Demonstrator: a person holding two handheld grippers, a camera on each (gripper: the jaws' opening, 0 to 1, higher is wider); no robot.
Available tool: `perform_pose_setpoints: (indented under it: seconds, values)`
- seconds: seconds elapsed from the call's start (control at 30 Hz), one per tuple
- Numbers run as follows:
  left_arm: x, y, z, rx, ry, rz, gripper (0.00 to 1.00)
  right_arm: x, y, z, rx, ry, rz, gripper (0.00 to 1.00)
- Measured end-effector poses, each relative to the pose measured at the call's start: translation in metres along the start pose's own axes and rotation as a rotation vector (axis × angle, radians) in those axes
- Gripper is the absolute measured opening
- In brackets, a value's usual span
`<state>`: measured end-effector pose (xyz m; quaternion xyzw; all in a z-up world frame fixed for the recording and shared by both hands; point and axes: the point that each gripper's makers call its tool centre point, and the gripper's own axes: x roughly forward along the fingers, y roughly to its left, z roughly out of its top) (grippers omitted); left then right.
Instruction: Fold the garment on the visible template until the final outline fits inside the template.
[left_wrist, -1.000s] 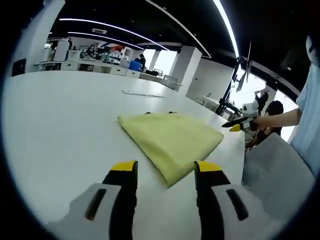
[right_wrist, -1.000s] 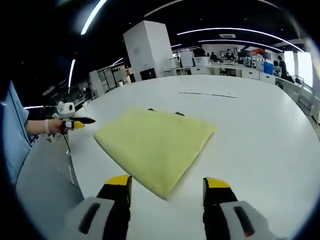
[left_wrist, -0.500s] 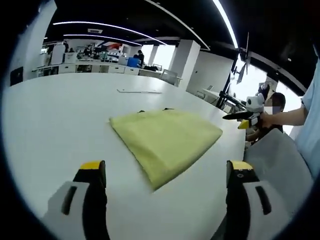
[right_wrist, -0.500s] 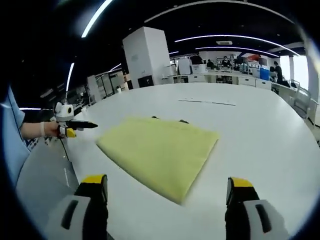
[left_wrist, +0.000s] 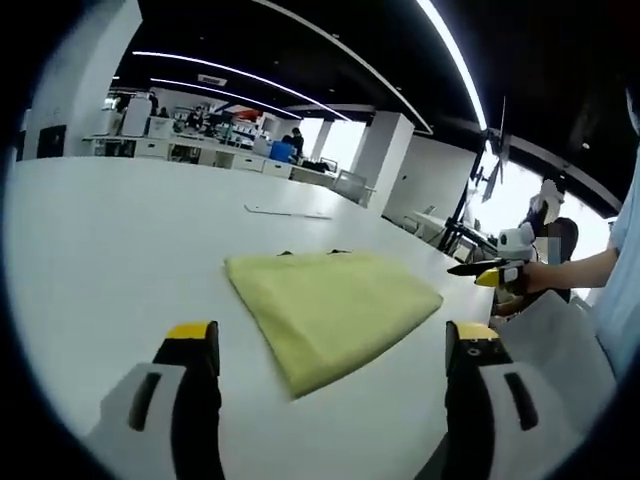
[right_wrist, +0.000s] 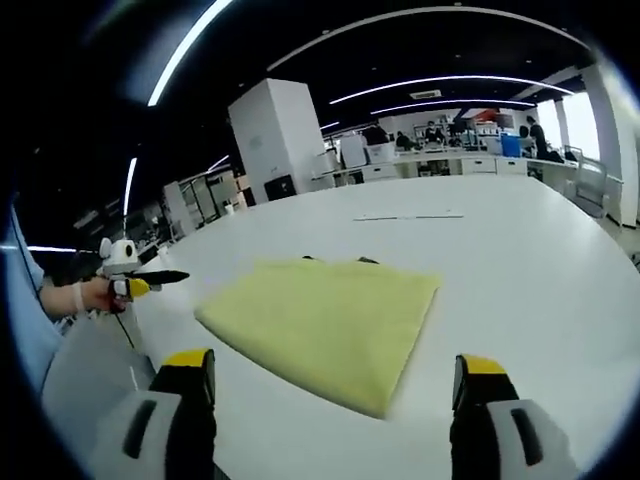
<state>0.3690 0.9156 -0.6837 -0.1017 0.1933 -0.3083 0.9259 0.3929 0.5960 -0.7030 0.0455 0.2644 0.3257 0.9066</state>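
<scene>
The yellow garment (left_wrist: 330, 310) lies folded flat into a neat shape on the white tabletop (left_wrist: 110, 240), close to the near edge where the person stands. Small dark bits of the template (right_wrist: 330, 260) peek out along its far side, so the cloth seems to cover it; whether every edge fits inside cannot be told from here.

The step now looks like checking the fold and leaving it alone. To do that well, keep both tongs up and away, so nothing drags the cloth or lifts a corner.

The left tongs (left_wrist: 330, 345) are wide open and hold nothing. The nearest corner of the garment lies between their tips, a little beyond them, not touching. The right tongs (right_wrist: 335, 375) are wide open and empty too, with the garment's near edge just ahead of them.
</scene>
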Motion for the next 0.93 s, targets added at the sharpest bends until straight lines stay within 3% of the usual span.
perform_pose_setpoints:
  seconds: [0.27, 0.6, 0.93]
  values:
    - [0.003, -0.01, 0.006, -0.029, -0.048, -0.01, 0.89, -0.009, 0.006, 0.012, 0.024, -0.042, 0.005, 1.0]
    - [0.012, -0.021, -0.012, -0.014, -0.006, -0.033, 0.87, -0.008, 0.005, 0.017, 0.075, -0.11, -0.022, 1.0]
    - [0.015, -0.026, -0.003, -0.047, -0.033, -0.05, 0.87, -0.014, 0.001, 0.03, 0.127, -0.198, -0.036, 1.0]
